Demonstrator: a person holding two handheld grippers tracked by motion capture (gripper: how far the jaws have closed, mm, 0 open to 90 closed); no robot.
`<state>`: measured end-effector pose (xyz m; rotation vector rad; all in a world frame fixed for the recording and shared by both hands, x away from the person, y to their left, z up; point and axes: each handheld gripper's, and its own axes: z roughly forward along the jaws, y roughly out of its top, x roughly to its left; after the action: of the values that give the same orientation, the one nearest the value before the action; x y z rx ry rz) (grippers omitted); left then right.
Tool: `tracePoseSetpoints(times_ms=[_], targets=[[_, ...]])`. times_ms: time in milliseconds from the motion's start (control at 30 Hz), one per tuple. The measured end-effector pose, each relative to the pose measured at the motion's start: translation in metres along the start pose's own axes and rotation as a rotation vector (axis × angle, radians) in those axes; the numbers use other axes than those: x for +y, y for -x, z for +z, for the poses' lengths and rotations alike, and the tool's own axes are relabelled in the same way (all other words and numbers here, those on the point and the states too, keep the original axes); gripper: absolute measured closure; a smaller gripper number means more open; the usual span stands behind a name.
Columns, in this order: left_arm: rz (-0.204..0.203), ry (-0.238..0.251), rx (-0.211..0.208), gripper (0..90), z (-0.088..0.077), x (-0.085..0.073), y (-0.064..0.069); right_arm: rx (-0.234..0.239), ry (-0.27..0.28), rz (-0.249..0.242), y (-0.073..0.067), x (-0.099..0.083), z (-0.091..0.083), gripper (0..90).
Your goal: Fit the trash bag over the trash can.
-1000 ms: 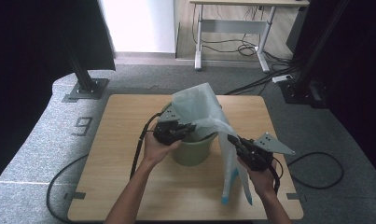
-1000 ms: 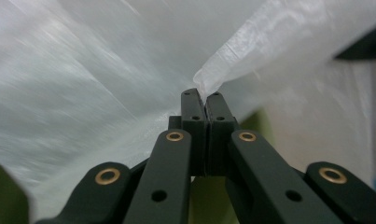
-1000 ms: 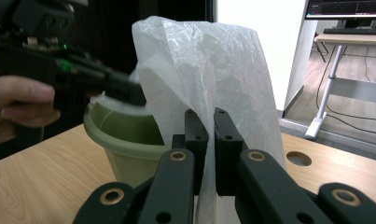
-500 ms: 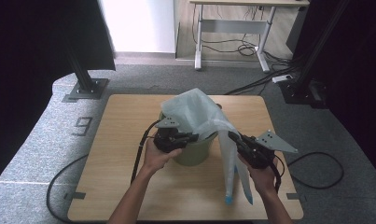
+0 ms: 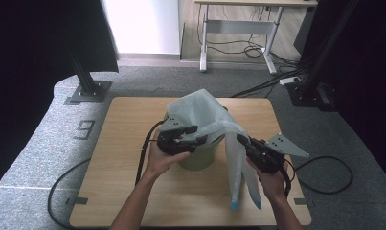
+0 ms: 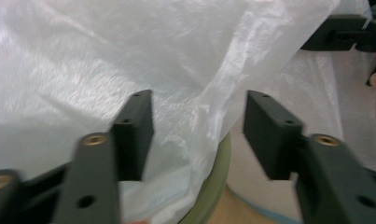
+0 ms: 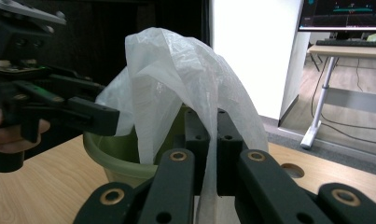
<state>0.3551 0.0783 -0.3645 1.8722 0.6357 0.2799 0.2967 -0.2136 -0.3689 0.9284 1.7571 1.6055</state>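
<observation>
A thin white plastic bag (image 5: 200, 112) billows over a green bin (image 5: 200, 160) in the middle of the wooden table (image 5: 123, 124). My left gripper (image 5: 198, 135) is at the bin's near-left rim. Its jaws have just been opening, and in the left gripper view they stand apart (image 6: 199, 126) with a fold of the bag (image 6: 129, 56) loose between them above the bin rim (image 6: 216, 182). My right gripper (image 5: 239, 139) is at the bin's right, shut (image 7: 212, 135) on a strip of the bag (image 7: 176, 70), whose lower end hangs toward the table's front edge.
In the right gripper view the left gripper (image 7: 101, 116) reaches in over the bin (image 7: 115, 158). A round hole (image 7: 292, 170) lies in the tabletop behind. A black stand base (image 5: 87, 91) and a white desk (image 5: 238, 19) with floor cables stand beyond the table.
The left gripper's jaws have parted and let go of the bag film. Both hands have stayed where they were; the bag's top has shifted slightly.
</observation>
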Motion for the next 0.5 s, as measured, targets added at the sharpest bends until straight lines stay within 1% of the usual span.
tracePoseSetpoints(times_ms=[67,167,300,400,500], targets=[[0.025,-0.002,0.020,36.4,0.002,0.003,0.006,-0.002,-0.007,0.002,0.000,0.000,0.003,85.8],[0.038,0.003,0.032,33.4,0.005,0.006,0.011,-0.006,-0.024,-0.007,-0.001,-0.002,0.008,85.7],[0.043,-0.006,0.035,33.7,0.010,0.008,0.012,-0.012,-0.049,0.002,0.001,-0.008,0.017,85.8],[0.048,-0.011,0.035,34.4,0.015,0.008,0.012,-0.006,-0.053,0.008,0.001,-0.010,0.021,85.7],[0.060,-0.025,0.040,34.9,0.021,0.009,0.015,0.000,-0.051,0.005,-0.001,-0.011,0.023,85.8]])
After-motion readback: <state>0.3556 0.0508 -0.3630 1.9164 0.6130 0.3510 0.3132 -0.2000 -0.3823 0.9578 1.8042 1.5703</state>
